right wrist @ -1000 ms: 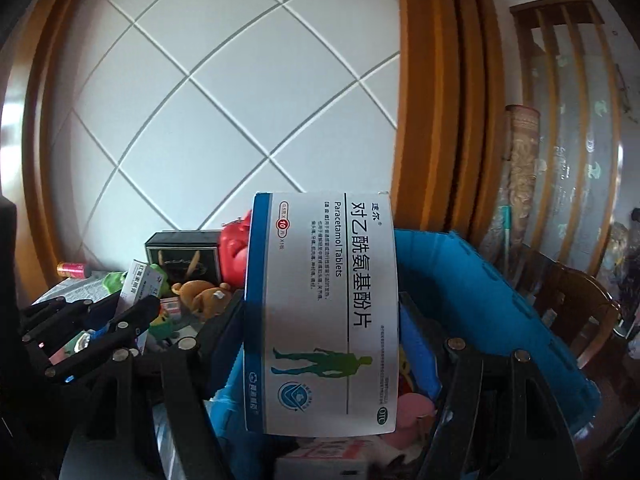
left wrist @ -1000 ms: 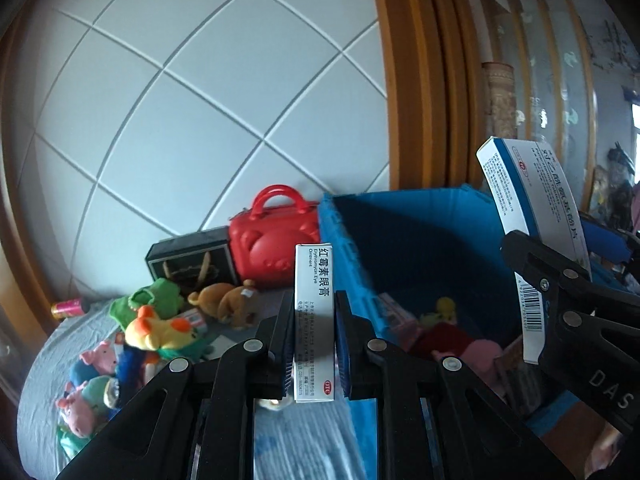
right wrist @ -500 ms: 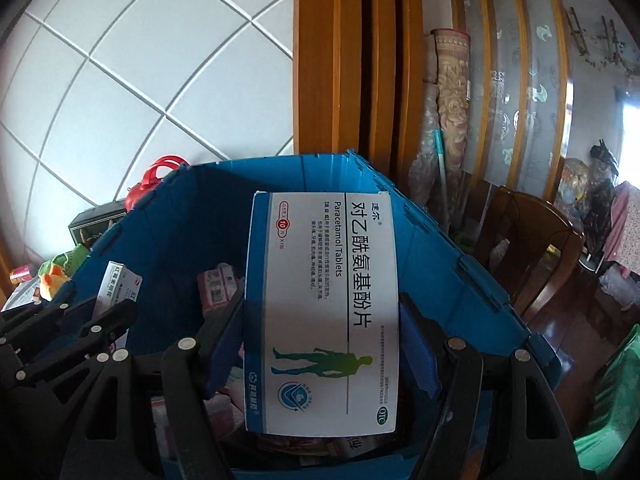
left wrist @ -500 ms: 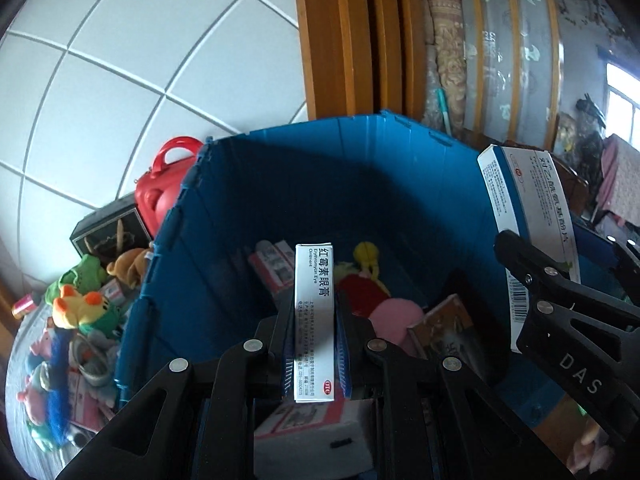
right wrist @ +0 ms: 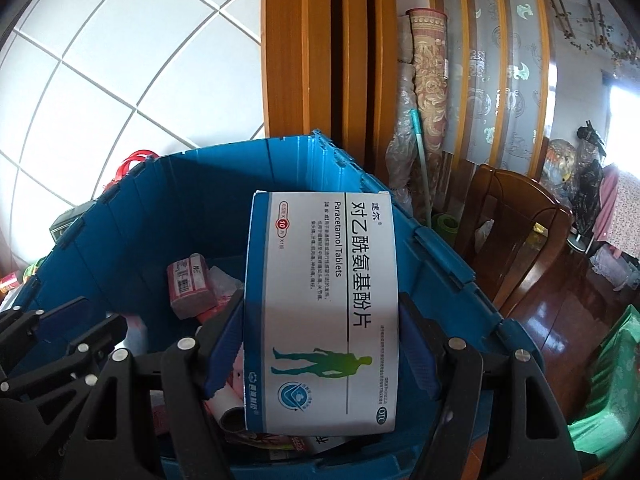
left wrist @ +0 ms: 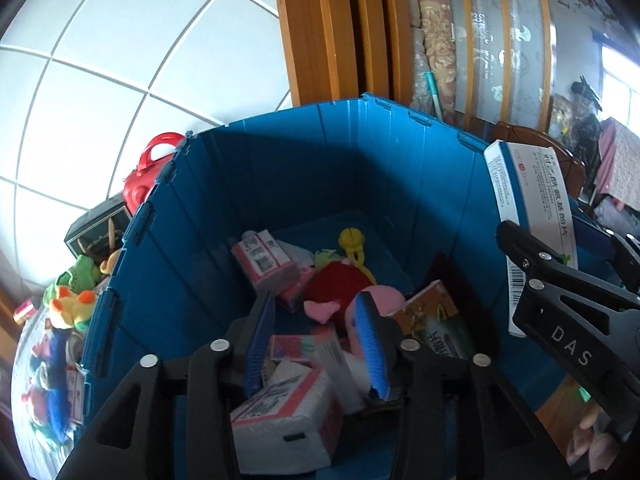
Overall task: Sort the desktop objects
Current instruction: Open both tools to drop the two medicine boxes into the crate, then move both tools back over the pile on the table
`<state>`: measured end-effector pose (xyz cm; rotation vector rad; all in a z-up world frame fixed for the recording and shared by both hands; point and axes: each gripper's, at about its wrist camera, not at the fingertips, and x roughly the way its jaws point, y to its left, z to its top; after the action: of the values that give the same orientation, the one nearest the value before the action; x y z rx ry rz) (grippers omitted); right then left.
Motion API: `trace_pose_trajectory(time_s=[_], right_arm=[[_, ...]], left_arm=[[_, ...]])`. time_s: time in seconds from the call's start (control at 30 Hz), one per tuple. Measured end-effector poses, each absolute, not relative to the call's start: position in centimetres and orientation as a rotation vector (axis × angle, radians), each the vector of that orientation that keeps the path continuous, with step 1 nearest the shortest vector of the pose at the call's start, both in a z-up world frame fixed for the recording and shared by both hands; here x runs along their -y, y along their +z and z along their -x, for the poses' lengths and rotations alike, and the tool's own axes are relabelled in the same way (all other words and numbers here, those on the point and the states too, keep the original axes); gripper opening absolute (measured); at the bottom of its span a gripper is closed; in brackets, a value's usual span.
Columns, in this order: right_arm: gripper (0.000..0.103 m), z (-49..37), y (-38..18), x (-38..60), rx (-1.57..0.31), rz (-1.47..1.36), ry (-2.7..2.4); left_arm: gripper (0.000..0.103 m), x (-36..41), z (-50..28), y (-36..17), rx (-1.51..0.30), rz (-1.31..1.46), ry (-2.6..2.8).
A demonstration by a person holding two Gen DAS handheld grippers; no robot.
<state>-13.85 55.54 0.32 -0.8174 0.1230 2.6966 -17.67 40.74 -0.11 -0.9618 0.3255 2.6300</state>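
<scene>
At your far left, soft toys [left wrist: 70, 300] lie on a grey tabletop [left wrist: 24, 344] below a white tiled wall [left wrist: 120, 60]. Your left gripper [left wrist: 316, 340] hangs over the deep blue plastic crate [left wrist: 320, 168], its jaws opening with nothing between them above loose medicine cartons [left wrist: 264, 260]. Your right gripper [right wrist: 320, 344] clamps a white-and-blue paracetamol box [right wrist: 324, 304] upright over that crate. A wooden door frame [right wrist: 304, 48] and dark wooden chair [right wrist: 516, 232] stand to the right.
</scene>
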Motion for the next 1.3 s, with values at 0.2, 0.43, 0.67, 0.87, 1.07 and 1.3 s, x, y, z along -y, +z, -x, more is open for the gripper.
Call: trace_pose_trajectory(time_s=[0.2,0.43,0.67,0.87,1.07,1.3], right_arm=[[0.073,13.4,0.5,-55.5,-0.112,0.818,2.676],[0.076,13.1,1.0,-54.5,-0.096,0.813,2.683],[0.076,13.3,2.2,-51.1,-0.076,0.781,2.770],[0.076,15.0,3.6,-45.0,-0.014,0.765,2.908],[0.076,17.4,4.8,-35.9,0.079,0.774,3.079],[0.076,19.1,5.2,-25.2,0.188,0.802,3.219]], left_arm=[[0.054,-40.2,17.2,0.1,-0.306,0.949,2.629],[0.054,-38.8,16.8,0.6,-0.284,0.934,2.650],[0.054,-34.2,16.8,1.9,-0.245,0.901,2.755],[0.054,-26.9,17.2,3.1,-0.157,0.899,2.899],[0.055,-18.0,17.2,3.9,-0.060,0.900,3.060],[0.056,-7.7,16.9,3.6,0.035,0.957,3.190]])
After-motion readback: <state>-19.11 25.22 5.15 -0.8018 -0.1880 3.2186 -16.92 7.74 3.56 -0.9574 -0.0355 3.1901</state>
